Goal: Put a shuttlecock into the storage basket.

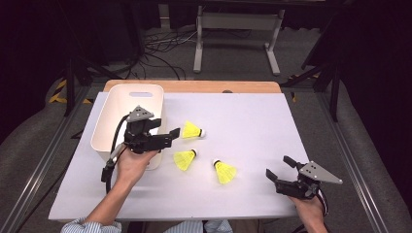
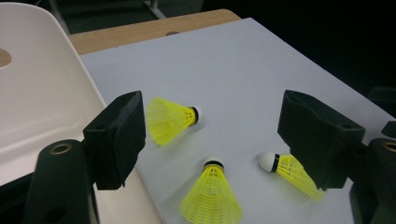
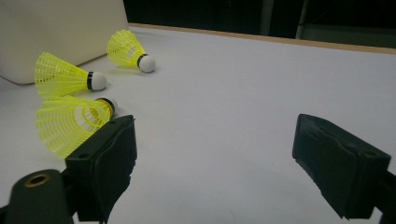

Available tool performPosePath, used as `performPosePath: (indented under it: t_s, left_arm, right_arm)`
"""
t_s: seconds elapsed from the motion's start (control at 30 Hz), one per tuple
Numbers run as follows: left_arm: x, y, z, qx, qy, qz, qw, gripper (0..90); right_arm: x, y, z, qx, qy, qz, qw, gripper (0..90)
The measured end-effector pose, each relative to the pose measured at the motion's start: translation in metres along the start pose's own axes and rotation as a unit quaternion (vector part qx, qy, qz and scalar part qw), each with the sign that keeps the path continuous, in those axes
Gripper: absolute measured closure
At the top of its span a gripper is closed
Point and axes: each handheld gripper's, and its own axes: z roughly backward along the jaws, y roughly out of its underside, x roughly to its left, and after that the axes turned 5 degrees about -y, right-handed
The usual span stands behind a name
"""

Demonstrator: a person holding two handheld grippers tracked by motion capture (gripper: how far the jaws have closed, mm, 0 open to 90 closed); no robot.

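Observation:
Three yellow shuttlecocks with white cork tips lie on the white table top. One [image 1: 192, 130] [image 2: 168, 119] [image 3: 126, 46] lies nearest the white bin [image 1: 111, 121], a second [image 1: 185, 159] [image 2: 212, 196] [image 3: 63, 77] in the middle, a third [image 1: 224, 171] [image 2: 292, 170] [image 3: 70, 121] toward the right. My left gripper [image 1: 165, 130] [image 2: 212, 114] hovers over the bin's right rim, open and empty, its jaws pointing at the first shuttlecock. My right gripper [image 1: 278, 166] [image 3: 215, 135] rests open and empty near the front right corner, aimed toward the shuttlecocks.
The white bin [image 2: 42, 93] [image 3: 60, 28] stands at the table's left; its inside looks bare where it shows. A wooden table edge [image 1: 194, 86] runs along the back. Beyond the table lie cables [image 1: 160, 53] and a white stand [image 1: 238, 29] on the floor.

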Motion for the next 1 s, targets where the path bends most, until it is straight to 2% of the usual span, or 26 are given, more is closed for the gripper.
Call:
performPosePath:
  t_s: [0.13, 0.3, 0.5, 0.77, 1.0]
  left_arm:
    - [-0.004, -0.003, -0.003, 0.008, -0.005, -0.011, 0.9999, 26.7]
    - [-0.007, -0.005, -0.008, 0.02, -0.004, -0.015, 0.9997, 27.2]
    - [-0.011, -0.008, -0.015, 0.038, -0.001, -0.033, 0.9987, 27.4]
    - [-0.014, -0.013, -0.025, 0.065, 0.003, -0.014, 0.9978, 27.4]
    - [-0.019, -0.017, -0.036, 0.096, 0.001, -0.017, 0.9952, 27.7]
  right_arm:
    - [0.0, 0.0, 0.0, 0.0, 0.0, 0.0, 1.0, 14.3]
    - [0.0, 0.0, 0.0, 0.0, 0.0, 0.0, 1.0, 14.4]
    - [0.0, 0.0, 0.0, -0.001, -0.001, 0.0, 1.0, 14.4]
    - [0.001, 0.0, 0.0, 0.0, -0.003, 0.001, 1.0, 14.4]
    - [0.001, 0.0, 0.0, 0.001, -0.003, 0.001, 1.0, 14.4]
